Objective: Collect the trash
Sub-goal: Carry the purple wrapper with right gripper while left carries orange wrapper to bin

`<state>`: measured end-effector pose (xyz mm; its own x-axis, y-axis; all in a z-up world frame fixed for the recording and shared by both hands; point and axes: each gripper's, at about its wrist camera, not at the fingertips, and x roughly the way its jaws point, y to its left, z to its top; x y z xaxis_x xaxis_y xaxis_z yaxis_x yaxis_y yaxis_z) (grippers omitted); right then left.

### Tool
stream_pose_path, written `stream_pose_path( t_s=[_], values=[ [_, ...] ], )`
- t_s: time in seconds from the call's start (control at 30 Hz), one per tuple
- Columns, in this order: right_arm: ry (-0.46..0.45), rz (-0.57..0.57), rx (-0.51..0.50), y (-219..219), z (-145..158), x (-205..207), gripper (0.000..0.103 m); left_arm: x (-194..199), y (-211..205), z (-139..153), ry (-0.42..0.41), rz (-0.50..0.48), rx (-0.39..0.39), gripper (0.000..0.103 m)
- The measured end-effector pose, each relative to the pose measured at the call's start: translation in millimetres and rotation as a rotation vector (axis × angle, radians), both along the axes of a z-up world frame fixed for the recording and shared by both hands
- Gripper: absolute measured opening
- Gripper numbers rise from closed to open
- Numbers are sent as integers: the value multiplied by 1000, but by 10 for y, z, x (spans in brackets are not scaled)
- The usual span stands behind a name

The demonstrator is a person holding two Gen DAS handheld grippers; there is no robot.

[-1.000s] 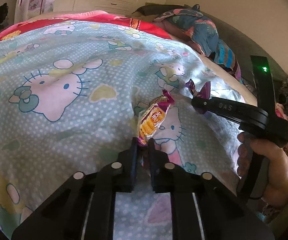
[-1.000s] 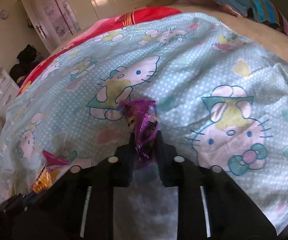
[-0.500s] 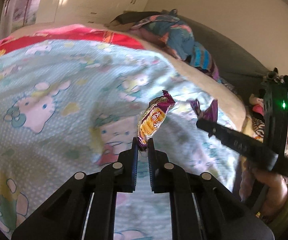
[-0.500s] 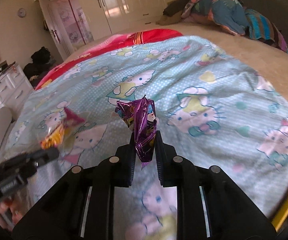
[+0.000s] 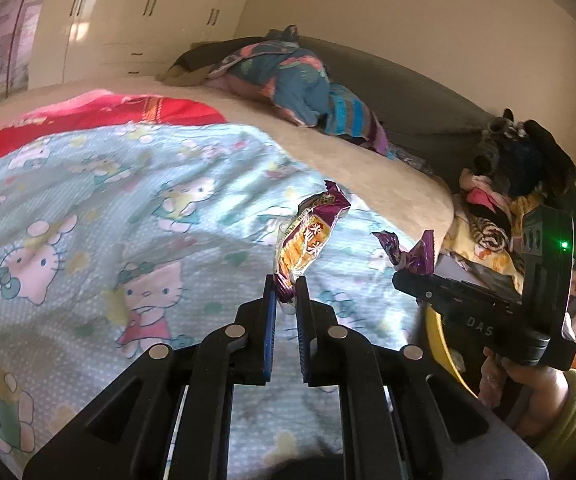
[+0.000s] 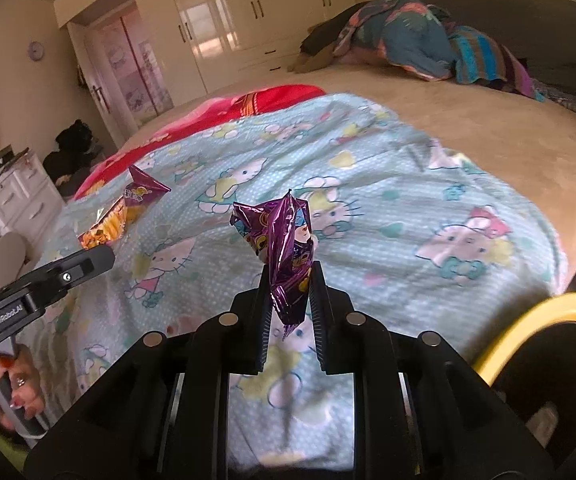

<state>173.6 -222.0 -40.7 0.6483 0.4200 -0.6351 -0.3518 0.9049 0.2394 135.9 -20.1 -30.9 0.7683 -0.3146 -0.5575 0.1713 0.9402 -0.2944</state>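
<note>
Both claws, left gripper clenched on the orange snack wrapper and right gripper grasping the purple foil wrapper, should stay pinched until over the yellow-rimmed bin just right of the right claw.

Glossy crinkled foil wrapper above soft matt printed cotton blanket.

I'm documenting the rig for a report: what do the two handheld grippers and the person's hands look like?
Both the left gripper and the right gripper are matte black plastic with silver rivets and ribbed blue pads on the fingers. White lettering marks their sides; a green LED glows on the right one. Red-painted nails, olive ribbed sleeve.
</note>
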Motion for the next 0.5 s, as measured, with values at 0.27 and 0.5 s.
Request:
stream_pose_path(
  t_s=[0.27, 0.5],
  values=[
    [-15, -41, 11, -245, 110, -195, 13, -122, -182, 177, -37, -48, 2, 9],
    [-33, -81, 13, -528, 201, -382, 13, -215, -377, 270, -65, -94, 25, 9]
  ],
)
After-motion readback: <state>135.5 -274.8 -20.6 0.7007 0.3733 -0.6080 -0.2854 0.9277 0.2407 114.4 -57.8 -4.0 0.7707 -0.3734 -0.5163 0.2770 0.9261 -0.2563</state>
